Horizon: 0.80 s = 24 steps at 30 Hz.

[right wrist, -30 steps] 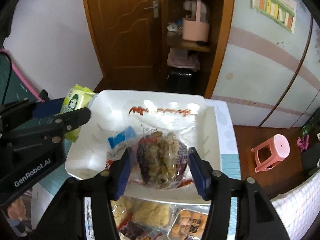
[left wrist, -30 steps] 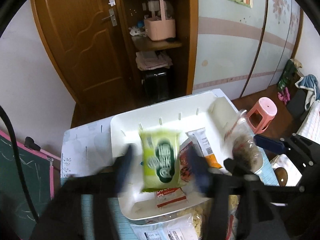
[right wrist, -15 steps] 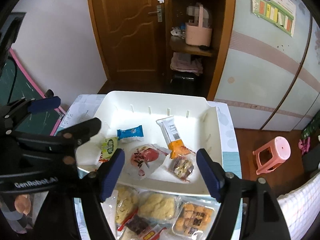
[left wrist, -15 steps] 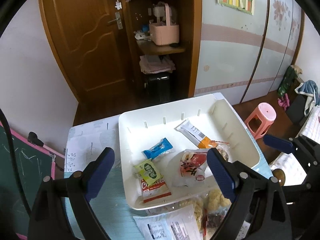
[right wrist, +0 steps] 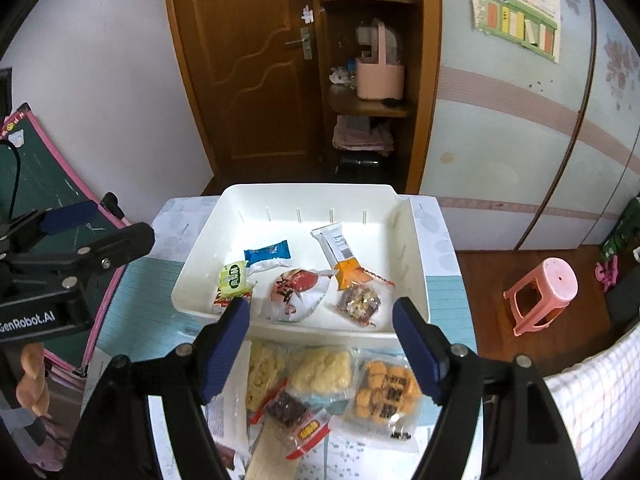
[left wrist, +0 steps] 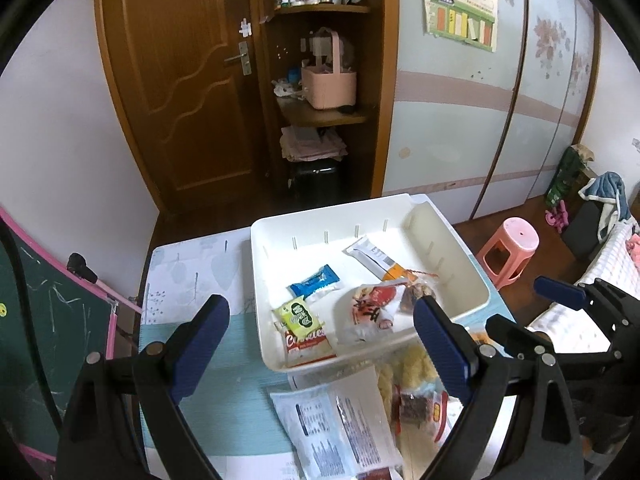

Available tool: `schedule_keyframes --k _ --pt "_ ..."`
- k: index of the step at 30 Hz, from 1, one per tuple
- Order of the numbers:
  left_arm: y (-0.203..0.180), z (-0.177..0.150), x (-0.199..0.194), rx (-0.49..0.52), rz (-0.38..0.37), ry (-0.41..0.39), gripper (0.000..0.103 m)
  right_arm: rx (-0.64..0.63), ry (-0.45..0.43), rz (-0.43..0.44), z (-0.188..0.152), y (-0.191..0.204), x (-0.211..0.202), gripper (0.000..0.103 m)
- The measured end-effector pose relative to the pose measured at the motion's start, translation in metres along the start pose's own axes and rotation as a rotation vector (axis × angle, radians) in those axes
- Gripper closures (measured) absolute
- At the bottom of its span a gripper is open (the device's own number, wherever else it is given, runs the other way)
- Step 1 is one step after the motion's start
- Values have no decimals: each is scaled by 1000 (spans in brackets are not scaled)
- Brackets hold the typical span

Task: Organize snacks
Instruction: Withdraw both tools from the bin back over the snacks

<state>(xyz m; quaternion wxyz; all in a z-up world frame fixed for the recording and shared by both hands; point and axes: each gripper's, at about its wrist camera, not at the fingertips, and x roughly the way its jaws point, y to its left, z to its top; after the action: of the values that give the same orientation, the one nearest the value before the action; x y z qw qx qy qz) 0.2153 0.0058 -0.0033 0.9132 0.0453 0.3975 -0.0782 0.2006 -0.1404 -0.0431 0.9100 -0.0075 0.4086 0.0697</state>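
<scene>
Both grippers hang with jaws apart and nothing between them: the left gripper (left wrist: 320,344) over the desk's (left wrist: 240,404) near-left part, the right gripper (right wrist: 322,344) over the near edge. The white tray (right wrist: 412,248) stands at the far edge and holds six snacks, among them a green packet (right wrist: 233,279), a blue candy (right wrist: 267,251) and a clear bag of dark bits (right wrist: 357,300). Loose snacks remain along the near edge, such as the orange biscuit pack (right wrist: 384,394) and a yellow puffed bag (right wrist: 322,370). The next pick is best made by pinching a bag across its bulk, then lowering it into a bare tray corner. A second ago the left gripper carried the green packet and the right the clear bag; both now lie in the tray, and the grippers have drawn back toward the near edge.
</scene>
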Motion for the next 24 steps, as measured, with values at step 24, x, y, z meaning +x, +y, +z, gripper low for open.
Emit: schedule_keyframes --k 24 --pt "-24 -70 -74 18 -79 -89 10 -5 -83 13 -76 6 -65 28"
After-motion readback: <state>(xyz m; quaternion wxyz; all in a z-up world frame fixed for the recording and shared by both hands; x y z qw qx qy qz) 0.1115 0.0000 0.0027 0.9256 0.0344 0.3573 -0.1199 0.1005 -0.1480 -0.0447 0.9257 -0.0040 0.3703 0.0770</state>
